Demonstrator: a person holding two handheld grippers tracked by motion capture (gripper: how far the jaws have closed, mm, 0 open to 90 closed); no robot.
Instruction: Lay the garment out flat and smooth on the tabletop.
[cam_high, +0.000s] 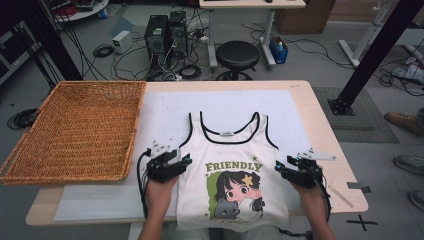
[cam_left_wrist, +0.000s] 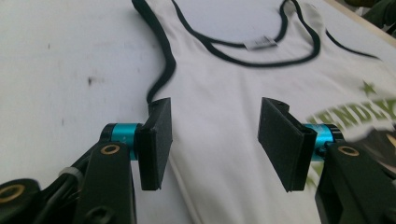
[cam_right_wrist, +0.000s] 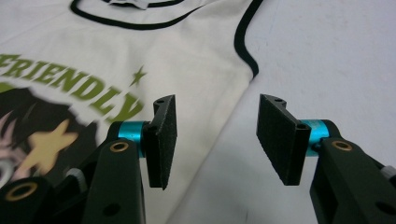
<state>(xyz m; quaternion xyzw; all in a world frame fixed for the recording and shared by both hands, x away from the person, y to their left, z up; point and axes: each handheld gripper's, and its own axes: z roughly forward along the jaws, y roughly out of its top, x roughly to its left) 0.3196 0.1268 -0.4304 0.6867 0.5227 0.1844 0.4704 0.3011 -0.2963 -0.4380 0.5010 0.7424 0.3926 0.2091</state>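
High view: tank top (cam_high: 232, 165) lies flat, face up, on the white mat (cam_high: 165, 115) at the near middle of the table (cam_high: 320, 125). Cream cloth, black trim at neck and armholes, green "FRIENDLY" print over a cartoon face. Hem hangs over the near table edge. My left gripper (cam_high: 186, 161) sits at the top's left side edge, just below the armhole; my right gripper (cam_high: 278, 168) at its right side edge, about level with the print. Both held low by my hands. Wicker basket (cam_high: 75, 130) sits on the table's left end, well apart from the top, bare mat between. Bare mat also beyond the straps and right of the top.

Left gripper view: my jaws stand wide apart, nothing between the pads (cam_left_wrist: 156, 144). The top's side seam runs under the left pad; right pad is over cream cloth. Black armhole trim curves away ahead, neckline and label (cam_left_wrist: 260, 44) farther off. Bare mat to the left.

Right gripper view: jaws wide apart too, holding nothing. Left pad (cam_right_wrist: 163, 140) is over cloth near the print, right pad over bare mat; the top's edge runs through the gap. Armhole trim ends ahead. Open mat all along the right.
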